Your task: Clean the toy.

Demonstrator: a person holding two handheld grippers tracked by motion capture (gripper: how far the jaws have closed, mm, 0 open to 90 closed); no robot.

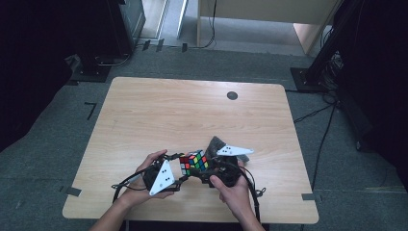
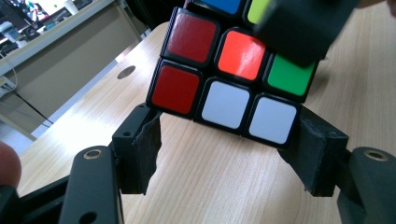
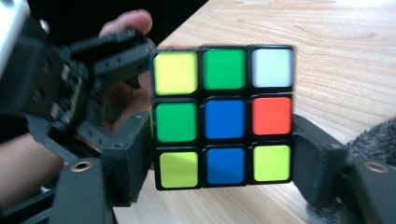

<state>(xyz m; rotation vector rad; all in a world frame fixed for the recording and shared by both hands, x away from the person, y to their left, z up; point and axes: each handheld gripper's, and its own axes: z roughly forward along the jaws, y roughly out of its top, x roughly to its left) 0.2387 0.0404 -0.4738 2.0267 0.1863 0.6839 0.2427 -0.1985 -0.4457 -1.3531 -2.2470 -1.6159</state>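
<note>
We've got the left gripper [image 2: 229,144] clamped on the bottom layer of the cube [image 1: 194,162], pads at its two sides. The right gripper [image 3: 222,158] is clamped across the opposite end. Our read: one side anchors while the other twists a layer. Cube sits between both grippers, lifted just off the worktop [image 1: 192,110] near its front edge, grey furry thing [image 3: 373,135] beside it.
</note>
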